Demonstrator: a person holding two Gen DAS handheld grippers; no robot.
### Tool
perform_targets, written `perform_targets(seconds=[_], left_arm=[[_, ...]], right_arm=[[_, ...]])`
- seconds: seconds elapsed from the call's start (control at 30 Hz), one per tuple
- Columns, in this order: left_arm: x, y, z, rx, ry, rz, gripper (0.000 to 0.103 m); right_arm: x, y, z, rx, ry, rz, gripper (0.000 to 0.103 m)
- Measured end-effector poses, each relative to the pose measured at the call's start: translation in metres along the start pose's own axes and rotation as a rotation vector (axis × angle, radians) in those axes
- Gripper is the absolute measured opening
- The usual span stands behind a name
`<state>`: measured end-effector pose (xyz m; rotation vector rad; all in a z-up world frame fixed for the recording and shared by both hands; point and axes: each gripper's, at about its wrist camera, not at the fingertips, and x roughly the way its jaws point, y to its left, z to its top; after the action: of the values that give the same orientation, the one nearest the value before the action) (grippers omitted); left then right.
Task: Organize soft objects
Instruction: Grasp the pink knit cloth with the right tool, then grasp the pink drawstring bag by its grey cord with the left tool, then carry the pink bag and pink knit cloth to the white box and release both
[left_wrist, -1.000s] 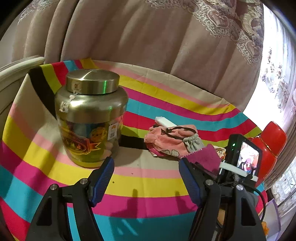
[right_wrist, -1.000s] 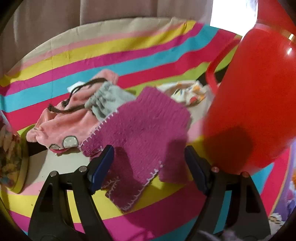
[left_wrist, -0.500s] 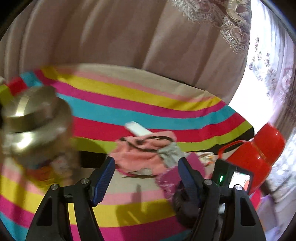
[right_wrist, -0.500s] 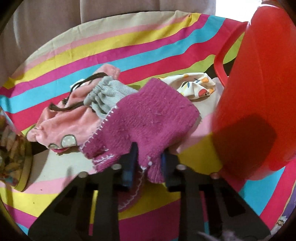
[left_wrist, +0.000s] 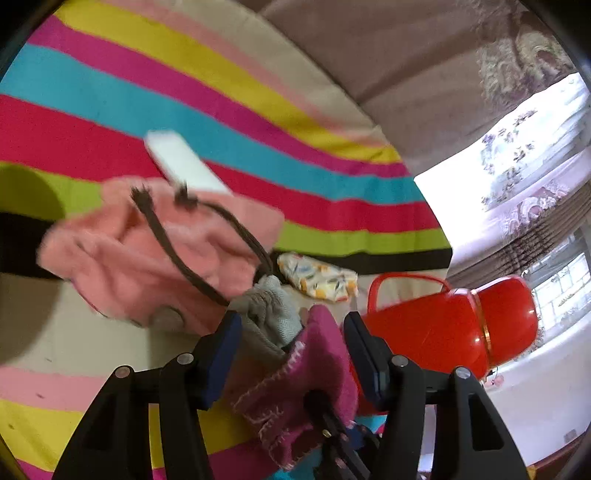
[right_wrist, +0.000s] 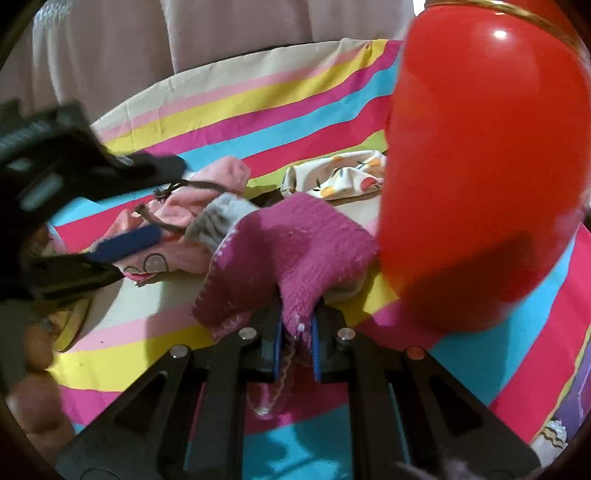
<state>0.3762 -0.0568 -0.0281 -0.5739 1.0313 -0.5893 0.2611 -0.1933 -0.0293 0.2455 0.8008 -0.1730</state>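
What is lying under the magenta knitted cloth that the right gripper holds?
The magenta knitted cloth partly covers a grey knitted piece, which lies on the pink plush pouch. The right gripper pinches its near edge. Whatever lies beneath its middle is hidden.

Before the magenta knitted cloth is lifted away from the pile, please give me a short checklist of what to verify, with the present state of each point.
1. Right hand-held gripper shut on the magenta knitted cloth: ok, the pads pinch its near edge.
2. Left hand-held gripper clear of that cloth: not ok, its jaws have just been closing and straddle the cloth's upper part.
3. Grey cloth free of the magenta one: cannot tell, they overlap.
4. Pink drawstring pouch lying apart: cannot tell, it touches the grey cloth.
5. Red jug out of the lifting path: not ok, it stands close beside the cloth.
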Motion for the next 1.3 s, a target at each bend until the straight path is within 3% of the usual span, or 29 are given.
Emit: perform_targets(seconds=[0.1, 0.33, 0.53, 0.7, 0.8, 0.97, 1.07, 1.3], left_arm=[[0.011, 0.000, -0.006, -0.017, 0.041, 0.030, 0.059], [0.013, 0.030, -0.029, -0.223, 0.078, -0.012, 0.059], [-0.006, 0.047, -0.056, -0.339, 0.045, -0.031, 0.058], [0.011, 0.044, -0.060, -0.360, 0.100, -0.126, 0.058], [0.027, 0.041, -0.065, -0.369, 0.142, -0.164, 0.048], [0.044, 0.037, -0.069, -0.358, 0.188, -0.172, 0.018], [0.039, 0.036, -0.071, -0.341, 0.152, -0.163, 0.013], [-0.020, 0.035, -0.064, -0.287, -0.029, -0.080, 0.011]], right_arm=[[-0.005, -0.007, 0.000, 0.010, 0.019, 0.013, 0.015], [-0.009, -0.017, 0.001, 0.026, 0.065, 0.064, 0.015], [-0.030, -0.029, -0.001, 0.031, 0.052, 0.115, 0.015], [-0.050, -0.030, -0.006, 0.008, 0.034, 0.151, 0.015], [-0.055, -0.034, -0.009, 0.000, 0.042, 0.154, 0.015], [-0.055, -0.039, -0.013, -0.006, 0.078, 0.160, 0.015], [-0.061, -0.044, -0.015, -0.007, 0.077, 0.155, 0.015], [-0.083, -0.055, -0.017, -0.023, 0.056, 0.147, 0.015]])
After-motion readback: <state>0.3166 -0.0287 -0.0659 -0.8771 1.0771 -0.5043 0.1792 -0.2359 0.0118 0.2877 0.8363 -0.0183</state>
